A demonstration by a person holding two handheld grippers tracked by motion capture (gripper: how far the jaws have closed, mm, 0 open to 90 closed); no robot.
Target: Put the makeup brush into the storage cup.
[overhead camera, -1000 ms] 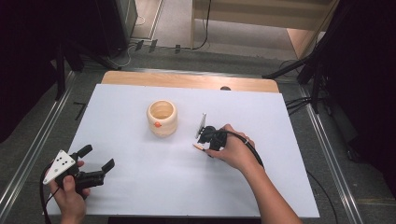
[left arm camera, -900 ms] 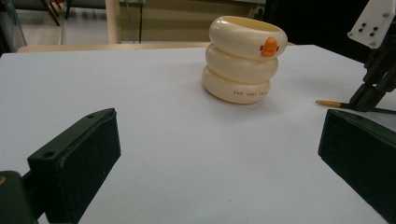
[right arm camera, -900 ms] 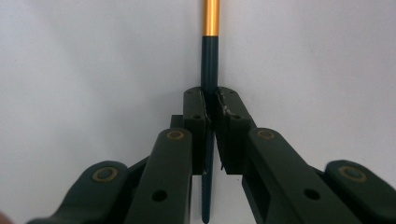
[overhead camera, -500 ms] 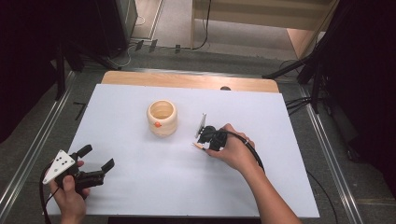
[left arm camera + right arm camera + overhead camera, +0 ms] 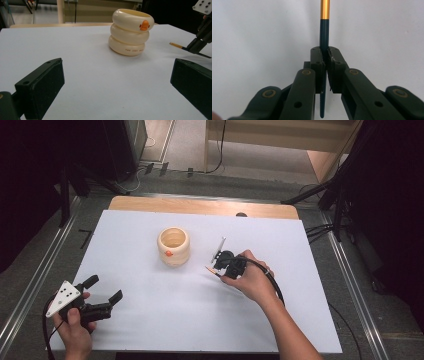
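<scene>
Dark pencil between right hand-held gripper jaws

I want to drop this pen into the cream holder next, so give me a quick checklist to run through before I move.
1. Right tongs shut on the pen: ok, both pads press its dark barrel.
2. Pen seated straight: ok, it runs along the jaws, gold end forward.
3. Cream holder upright with its mouth open on top: ok.
4. Path from pen to holder clear: ok, bare white table between them.
5. Left tongs out of the way: ok, open and low at the near left.
6. Holder empty inside: cannot tell, the bottom is hidden.
</scene>
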